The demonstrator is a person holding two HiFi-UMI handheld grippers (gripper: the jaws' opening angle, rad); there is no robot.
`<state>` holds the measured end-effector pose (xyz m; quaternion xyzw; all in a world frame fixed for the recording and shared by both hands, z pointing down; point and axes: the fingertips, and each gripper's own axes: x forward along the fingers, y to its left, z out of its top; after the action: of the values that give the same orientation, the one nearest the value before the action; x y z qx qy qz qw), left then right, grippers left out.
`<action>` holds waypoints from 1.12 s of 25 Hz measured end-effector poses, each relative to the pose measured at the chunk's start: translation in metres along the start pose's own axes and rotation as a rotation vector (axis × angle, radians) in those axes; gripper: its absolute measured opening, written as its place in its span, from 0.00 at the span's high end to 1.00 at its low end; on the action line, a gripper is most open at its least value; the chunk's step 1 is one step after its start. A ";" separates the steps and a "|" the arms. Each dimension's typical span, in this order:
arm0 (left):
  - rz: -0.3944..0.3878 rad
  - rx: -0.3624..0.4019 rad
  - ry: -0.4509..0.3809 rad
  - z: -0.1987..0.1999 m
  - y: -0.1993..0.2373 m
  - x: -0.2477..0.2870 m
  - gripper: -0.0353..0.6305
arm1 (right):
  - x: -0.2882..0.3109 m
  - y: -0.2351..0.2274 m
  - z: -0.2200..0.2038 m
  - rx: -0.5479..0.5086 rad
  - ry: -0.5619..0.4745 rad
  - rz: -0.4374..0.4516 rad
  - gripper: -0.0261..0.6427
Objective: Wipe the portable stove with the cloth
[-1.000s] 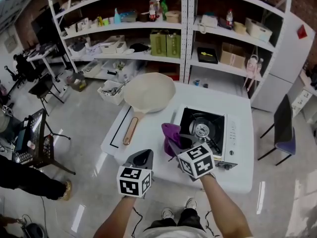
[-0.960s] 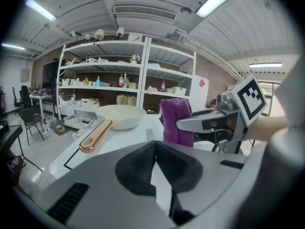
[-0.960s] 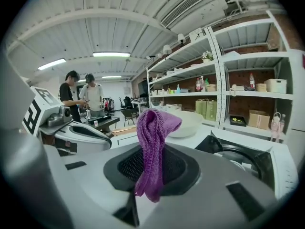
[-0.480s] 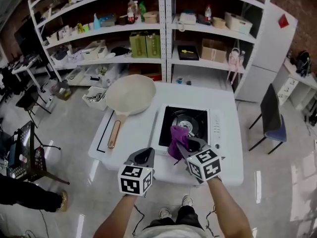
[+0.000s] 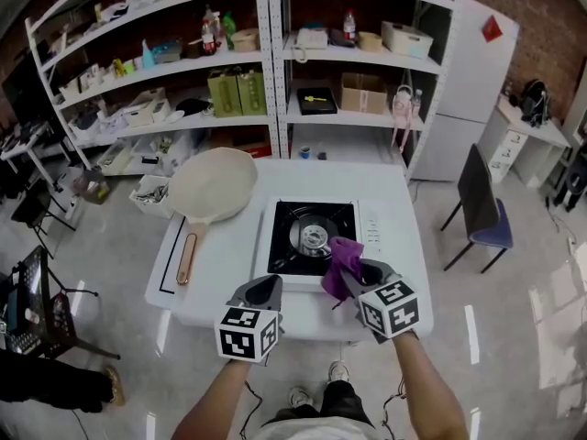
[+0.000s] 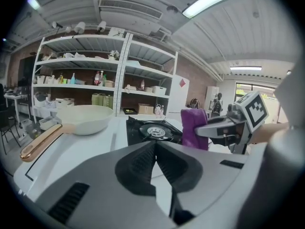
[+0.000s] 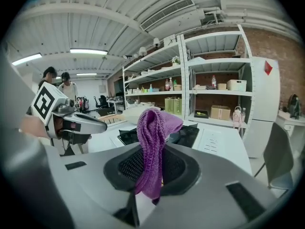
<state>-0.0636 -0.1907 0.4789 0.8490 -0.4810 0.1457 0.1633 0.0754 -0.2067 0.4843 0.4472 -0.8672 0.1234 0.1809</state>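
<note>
Purple knitted cloth (image 7: 151,142) stands bunched in a ribbed fold between the jaws of the right gripper (image 7: 152,163), which are clamped on it, its lower end lost among the jaw pads. From the head view, the cloth and that gripper cover the near right corner of the portable stove (image 5: 310,235), so whether fabric meets metal cannot be told. The left gripper view also cuts off the cloth's lower edge behind its own grey body. The left gripper (image 5: 267,289) hangs at the near edge of the white table (image 5: 225,269), just left of the stove, its jaws pressed together on nothing. The stove, black-topped with a round silver burner and a white control strip along its right side, sits at the table's middle. A cream pan (image 5: 213,183) lies at the far left corner, its copper-coloured handle pointing toward the near edge. Only the right gripper view shows two people standing in the distance behind the left gripper. The head view alone takes in the whole table.
</note>
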 end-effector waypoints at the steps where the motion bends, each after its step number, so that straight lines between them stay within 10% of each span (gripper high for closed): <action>1: -0.005 0.002 0.000 0.001 -0.002 0.001 0.94 | -0.004 -0.004 -0.002 0.002 0.003 -0.009 0.86; 15: -0.025 -0.002 -0.001 0.005 -0.005 0.010 0.94 | -0.041 -0.054 -0.022 0.010 0.069 -0.099 0.86; 28: 0.022 -0.042 -0.016 0.017 0.020 0.014 0.94 | -0.023 -0.038 0.058 -0.100 0.033 0.042 0.86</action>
<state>-0.0728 -0.2181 0.4724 0.8411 -0.4945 0.1307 0.1758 0.1074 -0.2332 0.4241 0.4172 -0.8784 0.0910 0.2145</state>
